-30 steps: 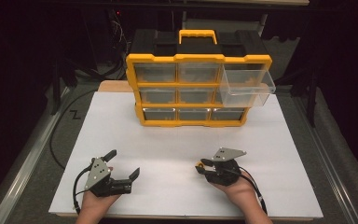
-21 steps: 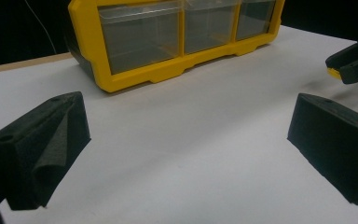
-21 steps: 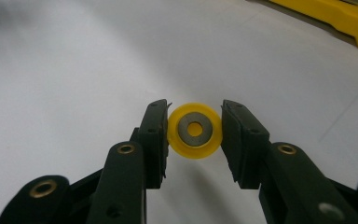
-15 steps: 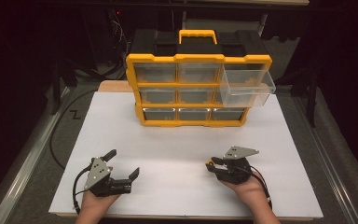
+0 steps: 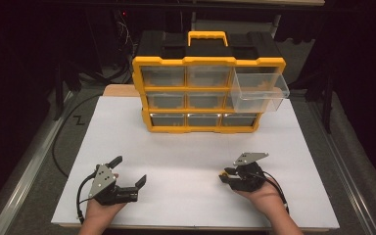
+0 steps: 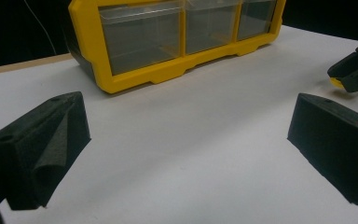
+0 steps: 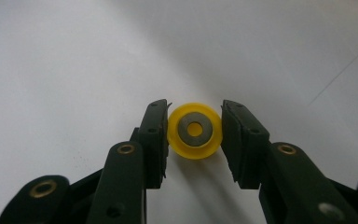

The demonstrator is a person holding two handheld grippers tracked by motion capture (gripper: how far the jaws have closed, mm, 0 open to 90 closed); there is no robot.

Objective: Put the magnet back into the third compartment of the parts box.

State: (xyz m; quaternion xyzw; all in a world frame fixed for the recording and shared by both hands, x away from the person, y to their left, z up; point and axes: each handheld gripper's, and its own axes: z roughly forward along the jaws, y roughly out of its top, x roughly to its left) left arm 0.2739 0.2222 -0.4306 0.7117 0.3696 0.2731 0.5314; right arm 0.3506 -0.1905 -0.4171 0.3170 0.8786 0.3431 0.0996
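Observation:
My right gripper is shut on a small yellow wheel with a grey washer face, its pads pressing on both sides just above the white table. From above, that right gripper lies at the near right, tips pointing left, with a fleck of yellow at them. The left gripper rests at the near left with its jaws wide open and nothing between them. Through the left gripper's own camera, its open jaws frame bare table, and the right gripper shows at the far right.
A yellow and black drawer organiser stands at the back middle of the white board. Its upper right clear drawer is pulled out. Cables trail off the left edge; dark surroundings ring the table.
The right hand has shifted a little to the right with the yellow wheel still gripped. The left hand has stayed where it was.

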